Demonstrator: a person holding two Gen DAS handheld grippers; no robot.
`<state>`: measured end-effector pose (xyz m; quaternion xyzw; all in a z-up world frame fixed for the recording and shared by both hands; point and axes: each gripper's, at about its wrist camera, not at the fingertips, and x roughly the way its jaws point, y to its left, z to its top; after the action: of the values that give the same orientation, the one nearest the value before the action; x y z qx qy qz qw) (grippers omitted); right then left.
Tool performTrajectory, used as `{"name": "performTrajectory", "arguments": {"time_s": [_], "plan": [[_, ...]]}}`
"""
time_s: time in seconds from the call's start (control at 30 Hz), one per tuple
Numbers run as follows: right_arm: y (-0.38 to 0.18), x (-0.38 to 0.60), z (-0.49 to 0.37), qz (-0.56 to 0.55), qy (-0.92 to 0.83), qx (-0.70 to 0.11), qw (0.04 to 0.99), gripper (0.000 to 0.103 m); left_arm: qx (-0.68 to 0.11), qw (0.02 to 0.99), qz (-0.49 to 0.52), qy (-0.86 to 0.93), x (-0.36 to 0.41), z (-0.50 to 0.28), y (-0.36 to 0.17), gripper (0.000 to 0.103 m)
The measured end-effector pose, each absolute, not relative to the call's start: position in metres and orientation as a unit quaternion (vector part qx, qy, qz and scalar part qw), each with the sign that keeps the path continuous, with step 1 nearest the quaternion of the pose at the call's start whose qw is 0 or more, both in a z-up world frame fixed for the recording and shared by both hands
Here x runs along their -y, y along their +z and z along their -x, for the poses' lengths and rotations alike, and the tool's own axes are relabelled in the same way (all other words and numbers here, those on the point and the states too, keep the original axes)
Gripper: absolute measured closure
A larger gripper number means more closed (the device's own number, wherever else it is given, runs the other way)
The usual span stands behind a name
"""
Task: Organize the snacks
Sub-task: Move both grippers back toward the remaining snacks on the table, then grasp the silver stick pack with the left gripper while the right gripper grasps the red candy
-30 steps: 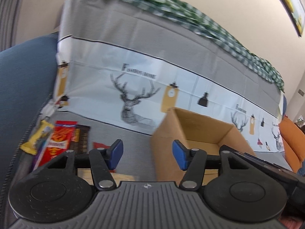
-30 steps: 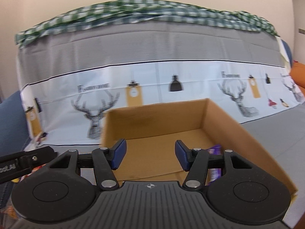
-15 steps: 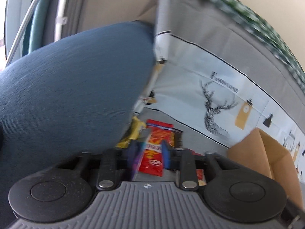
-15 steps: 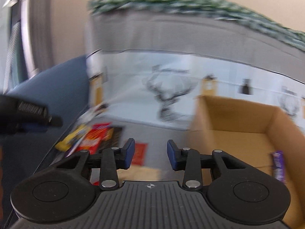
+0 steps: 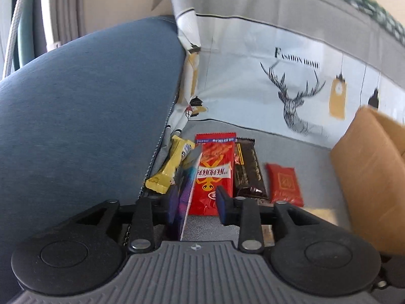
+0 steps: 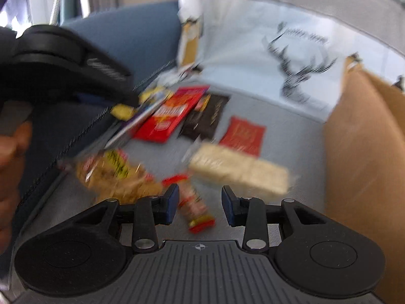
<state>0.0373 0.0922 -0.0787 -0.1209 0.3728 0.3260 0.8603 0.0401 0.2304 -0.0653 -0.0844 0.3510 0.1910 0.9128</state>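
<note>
— Two tools, and both have swung away from the cardboard box [image 5: 367,177] to the snack heap at the armrest [image 5: 88,114] end of the sofa seat [image 5: 291,147].

— What is the left tool [image 5: 197,201] doing?

— A moment ago it was nipped tight on a flat purple packet [image 5: 186,185]. Its jaws have just been opening. The packet stands on edge between them, leaning on the one pad, with the other pad clear of it. So I'd call it released, not carried.

— And the right tool [image 6: 200,202]?

— Its jaws came in narrower as it dropped, but they grasp nothing. A small red-and-yellow packet [image 6: 197,210] lies on the seat below the gap. It looks like the next pick, though that view is blurred.

— So where are the snacks?

— Nearly all outside the box. The yellow bar [image 5: 169,169] is against the armrest. Beside it lie the red packet [image 5: 215,169], the dark chocolate packet [image 5: 246,169] and a little red sachet [image 5: 284,182], with a pale cracker bar [image 6: 240,169] nearer us. I'd judge the sorting has barely started, and the purple packet may need a fresh grip.
</note>
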Motion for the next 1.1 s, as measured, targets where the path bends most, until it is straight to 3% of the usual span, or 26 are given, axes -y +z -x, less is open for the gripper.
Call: {"name": "performTrajectory", "arguments": {"time_s": [0.13, 0.33, 0.43, 0.6, 0.67, 0.87, 1.1], "plan": [[-0.086, -0.093, -0.038, 0.120, 0.332, -0.381, 0.854, 0.062, -0.363, 0.910, 0.073, 0.185, -0.225, -0.049, -0.074, 0.044], [-0.092, -0.099, -0.043, 0.124, 0.340, -0.383, 0.850, 0.063, -0.381, 0.903, 0.048, 0.191, -0.222, -0.054, -0.085, 0.045], [-0.094, -0.098, -0.043, 0.128, 0.346, -0.378, 0.849, 0.063, -0.385, 0.900, 0.060, 0.195, -0.227, -0.054, -0.086, 0.056], [-0.093, -0.094, -0.042, 0.133, 0.354, -0.374, 0.847, 0.075, -0.387, 0.897, 0.068, 0.202, -0.234, -0.053, -0.086, 0.084], [-0.091, -0.093, -0.041, 0.134, 0.357, -0.371, 0.847, 0.078, -0.387, 0.897, 0.071, 0.202, -0.235, -0.053, -0.085, 0.101], [-0.082, -0.084, -0.043, 0.122, 0.338, -0.363, 0.860, 0.080, -0.355, 0.910, 0.109, 0.186, -0.240, -0.045, -0.071, 0.103], [-0.079, -0.071, -0.048, 0.111, 0.321, -0.377, 0.862, 0.081, -0.284, 0.920, 0.259, 0.077, -0.251, -0.031, -0.050, 0.103]]}}
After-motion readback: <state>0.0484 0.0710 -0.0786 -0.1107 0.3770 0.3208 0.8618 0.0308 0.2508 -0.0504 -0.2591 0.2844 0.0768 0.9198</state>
